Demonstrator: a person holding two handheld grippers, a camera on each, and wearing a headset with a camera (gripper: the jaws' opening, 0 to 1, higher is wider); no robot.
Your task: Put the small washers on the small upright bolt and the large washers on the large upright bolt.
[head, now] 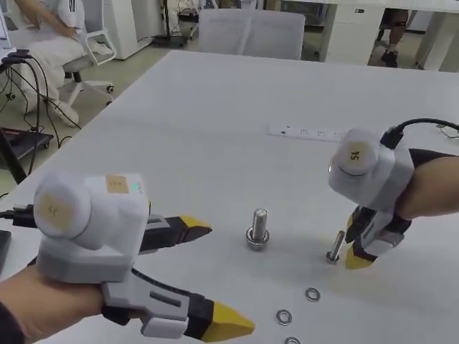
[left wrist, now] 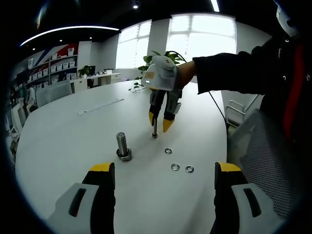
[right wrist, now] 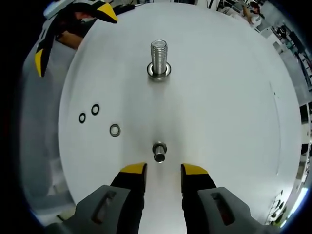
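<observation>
The right claw hovers just over the small bolt, narrowly parted and empty. The left claw gapes wide (nothing in it). Three washers lie on the counter near the large bolt.

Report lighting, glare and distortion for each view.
Head view: even light, faint shadow by the large bolt. Left gripper view: windows blown out, fisheye curves the table. Right gripper view: sharp small bolt, table edge bowed.

White table; power strip — far side; chair beyond.
</observation>
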